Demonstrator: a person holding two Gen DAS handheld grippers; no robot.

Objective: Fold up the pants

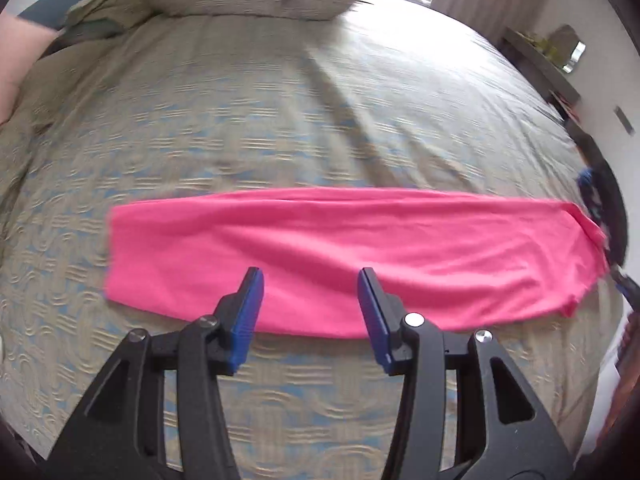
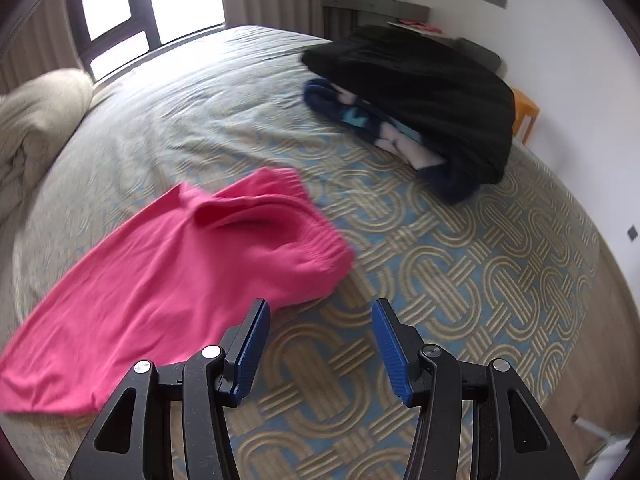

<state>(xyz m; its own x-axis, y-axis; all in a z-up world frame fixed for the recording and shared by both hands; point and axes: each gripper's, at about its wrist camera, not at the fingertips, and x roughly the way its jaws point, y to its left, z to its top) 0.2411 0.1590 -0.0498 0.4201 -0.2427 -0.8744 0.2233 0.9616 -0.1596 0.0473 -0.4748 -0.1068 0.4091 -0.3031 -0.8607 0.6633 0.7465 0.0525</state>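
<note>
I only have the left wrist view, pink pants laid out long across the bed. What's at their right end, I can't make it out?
Observer: The right wrist view shows the gathered waistband of the pink pants there.
Operator: And that dark blur past it?
Observer: A pile of clothes, a black garment lying over a blue patterned one, apart from the pants.
Operator: Is the right gripper holding anything?
Observer: No. The right gripper has its jaws apart and empty, over the bedspread.
</note>
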